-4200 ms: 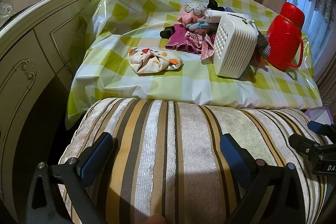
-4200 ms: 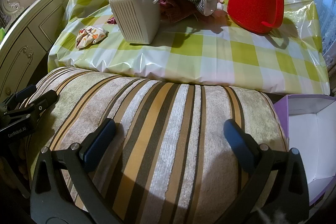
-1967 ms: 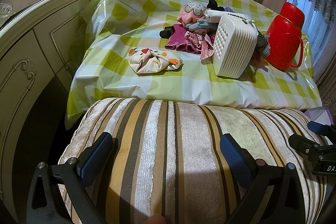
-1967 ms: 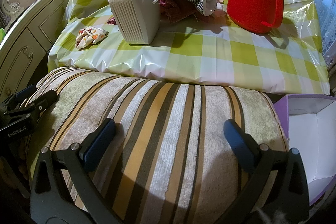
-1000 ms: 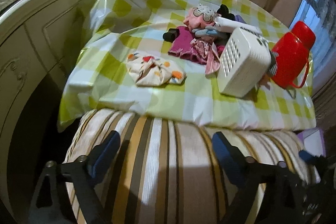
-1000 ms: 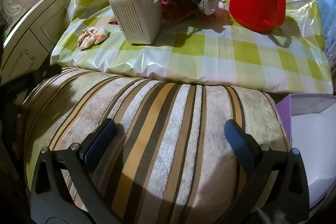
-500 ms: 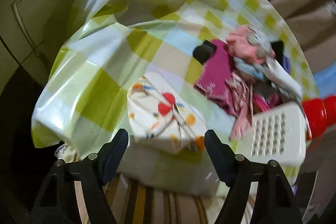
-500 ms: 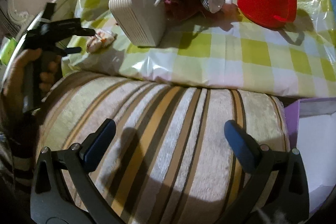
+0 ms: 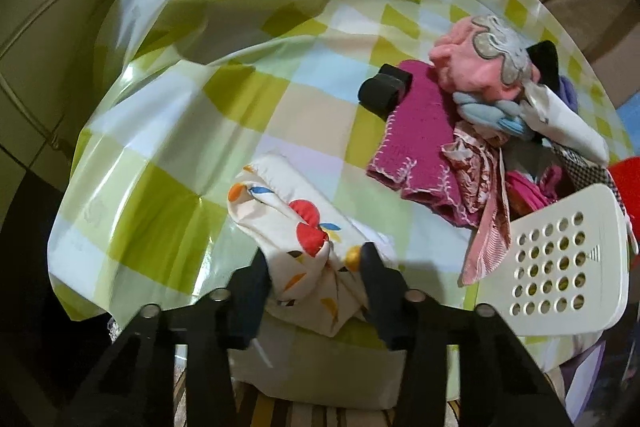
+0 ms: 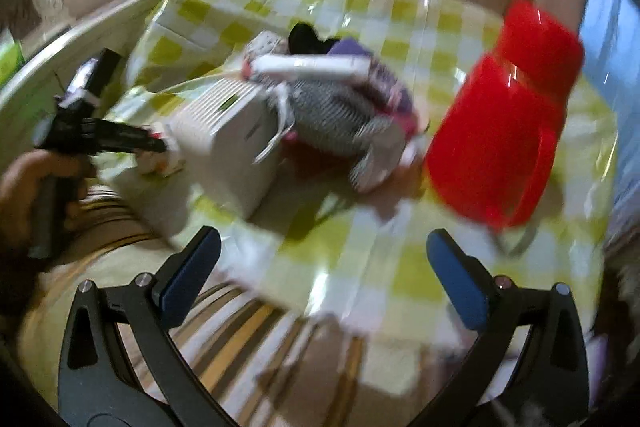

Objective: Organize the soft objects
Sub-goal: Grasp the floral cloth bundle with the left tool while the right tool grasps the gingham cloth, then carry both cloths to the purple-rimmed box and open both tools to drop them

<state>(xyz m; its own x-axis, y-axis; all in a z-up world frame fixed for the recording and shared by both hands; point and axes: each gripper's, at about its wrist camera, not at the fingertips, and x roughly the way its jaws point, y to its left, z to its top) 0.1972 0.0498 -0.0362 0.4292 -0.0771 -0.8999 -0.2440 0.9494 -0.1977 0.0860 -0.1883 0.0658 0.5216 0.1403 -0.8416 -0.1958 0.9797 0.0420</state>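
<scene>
My left gripper [image 9: 314, 269] is shut on a white cloth with coloured spots [image 9: 296, 223] near the front edge of the green-checked table [image 9: 168, 131]. A pile of soft things lies further back: a magenta knit cloth [image 9: 416, 131], a pink plush [image 9: 476, 67] and a patterned strip [image 9: 486, 195]. My right gripper [image 10: 320, 277] is open and empty above the table's front edge. A checked fabric piece [image 10: 336, 119] lies ahead of it. The left gripper also shows in the right wrist view [image 10: 160, 147].
A white perforated basket [image 9: 560, 263] stands right of the white cloth; it also shows in the right wrist view [image 10: 228, 143]. A red jug [image 10: 504, 131] stands at the right. A striped cushion [image 10: 224, 355] lies below the table edge. Curtains hang behind.
My left gripper has moved forward from the cushion to the table and closed on the white cloth. My right gripper has risen and moved toward the table, still open.
</scene>
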